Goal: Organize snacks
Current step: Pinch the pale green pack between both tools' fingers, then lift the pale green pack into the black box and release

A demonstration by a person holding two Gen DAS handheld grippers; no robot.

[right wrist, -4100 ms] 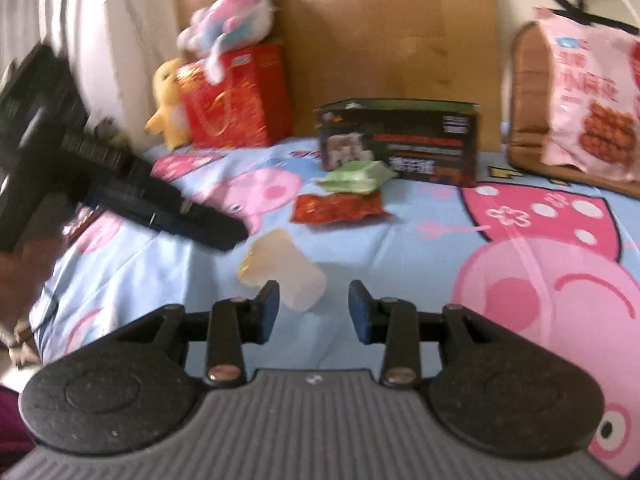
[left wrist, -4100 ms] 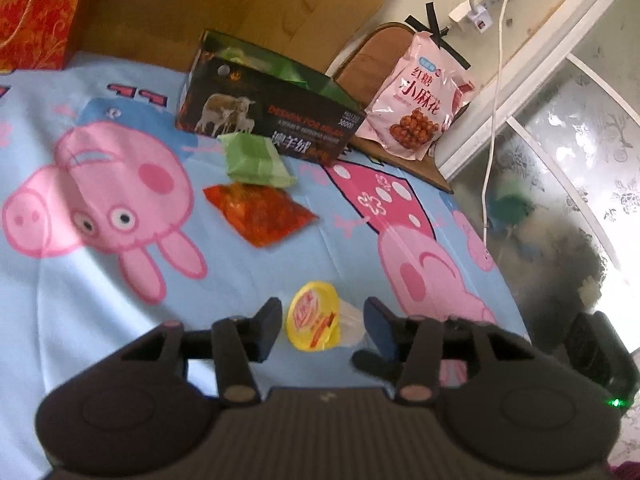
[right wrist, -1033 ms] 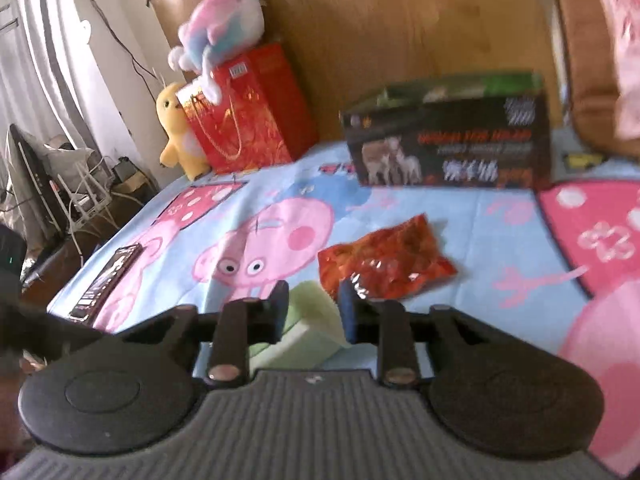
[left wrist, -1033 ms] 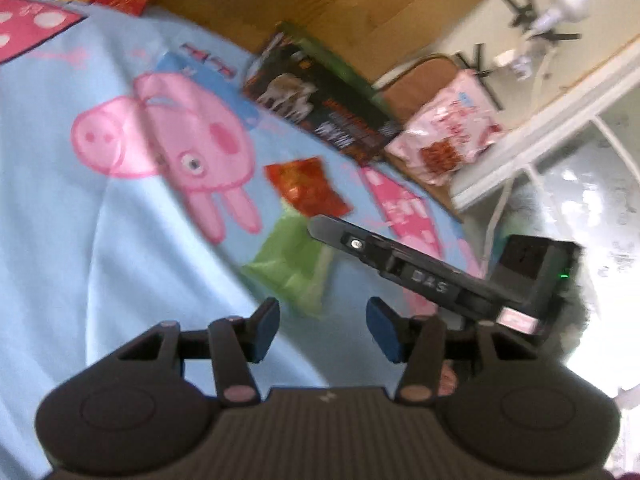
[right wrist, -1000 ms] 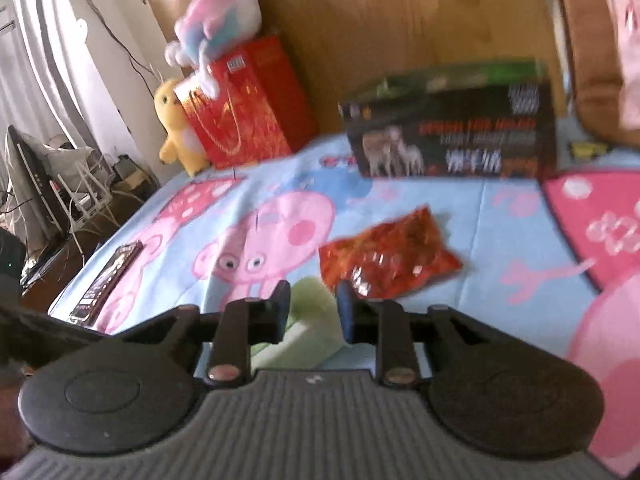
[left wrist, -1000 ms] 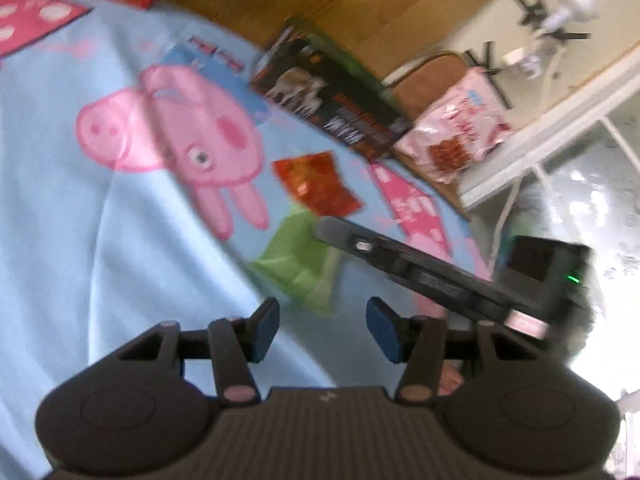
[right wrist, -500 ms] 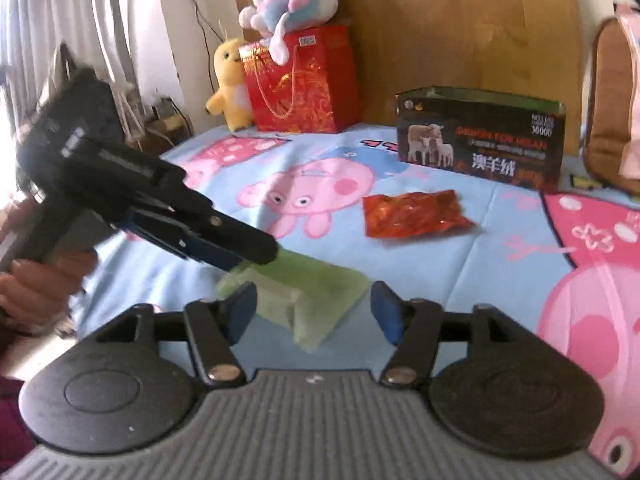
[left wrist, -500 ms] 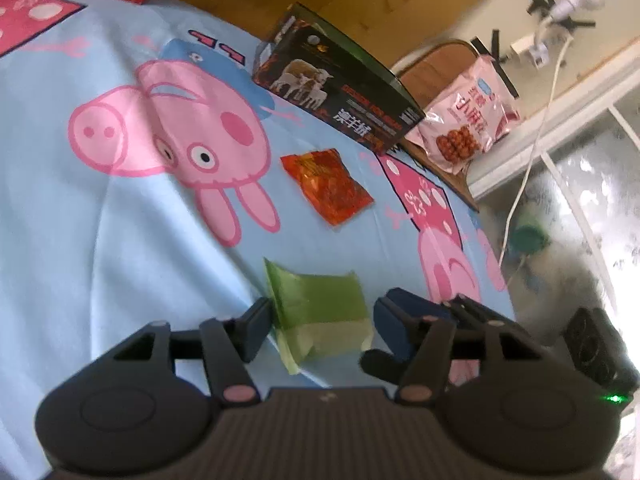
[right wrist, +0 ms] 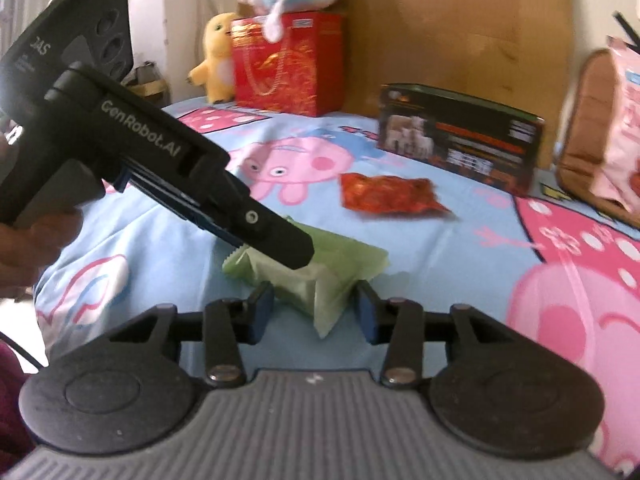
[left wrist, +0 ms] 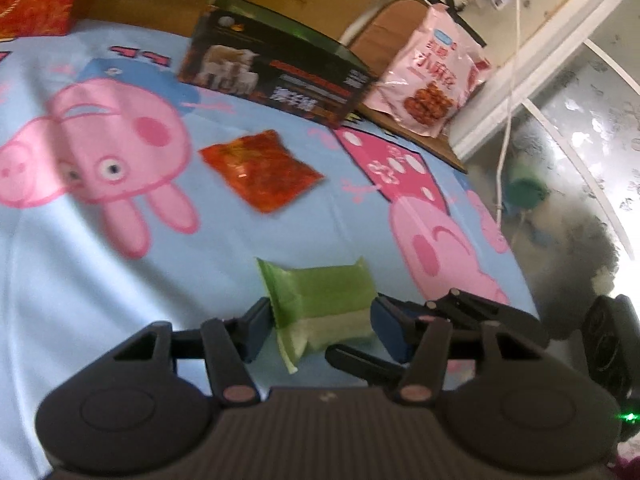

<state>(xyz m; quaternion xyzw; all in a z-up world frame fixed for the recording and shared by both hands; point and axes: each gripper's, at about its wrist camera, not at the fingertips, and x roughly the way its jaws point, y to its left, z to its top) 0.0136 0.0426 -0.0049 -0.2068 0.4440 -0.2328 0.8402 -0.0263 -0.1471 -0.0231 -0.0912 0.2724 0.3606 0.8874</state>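
Observation:
A green snack packet lies on the blue Peppa Pig sheet between the fingers of my left gripper, which is open around it. In the right wrist view the same packet lies between the fingers of my right gripper, also open, with the left gripper's fingertips resting over it. A red snack packet lies farther back on the sheet, and shows in the right wrist view.
A dark box with sheep pictures stands at the back. A pink snack bag leans on a brown chair. A red gift bag and plush toys stand at the back left. The bed edge drops off at right.
The right gripper carried the green packet forward, set it down and opened. The left gripper opened wider and now brackets the packet; both grippers have edged closer around it.

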